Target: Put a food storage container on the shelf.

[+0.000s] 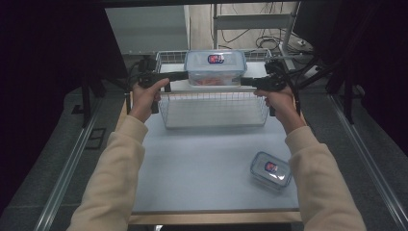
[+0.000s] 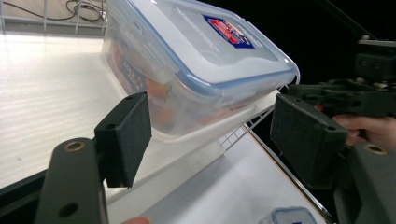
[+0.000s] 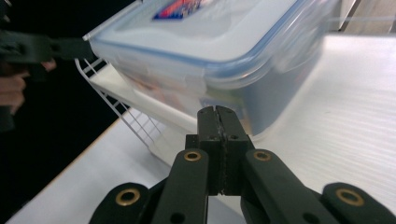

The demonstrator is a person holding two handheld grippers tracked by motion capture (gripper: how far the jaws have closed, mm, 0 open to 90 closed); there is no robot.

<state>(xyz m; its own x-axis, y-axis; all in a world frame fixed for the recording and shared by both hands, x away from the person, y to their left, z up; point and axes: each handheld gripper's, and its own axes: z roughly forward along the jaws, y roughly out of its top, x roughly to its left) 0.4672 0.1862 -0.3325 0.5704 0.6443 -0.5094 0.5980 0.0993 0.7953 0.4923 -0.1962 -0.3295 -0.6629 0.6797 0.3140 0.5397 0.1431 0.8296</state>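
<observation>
Between the two tools, at the far side of the table (image 1: 207,163), sits a large clear plastic food container with a blue-trimmed snap lid and a red-and-blue label (image 1: 215,67). It rests in a white wire basket (image 1: 214,109), and orange contents show through its wall. The left tool (image 1: 180,75) reaches toward the container's left end with its padded black jaws spread wide apart; in the left gripper view one corner of the container lies between them, and neither pad touches it. The right tool (image 1: 246,81) points at the container's right end with its jaws pressed together on nothing, their tips just beside the container's wall in the right gripper view; contact cannot be told. Cream sleeves come in from the near edge, one hand on each tool. Well apart, near the table's front right corner, lies a small clear lidded container with the same label (image 1: 271,169).
</observation>
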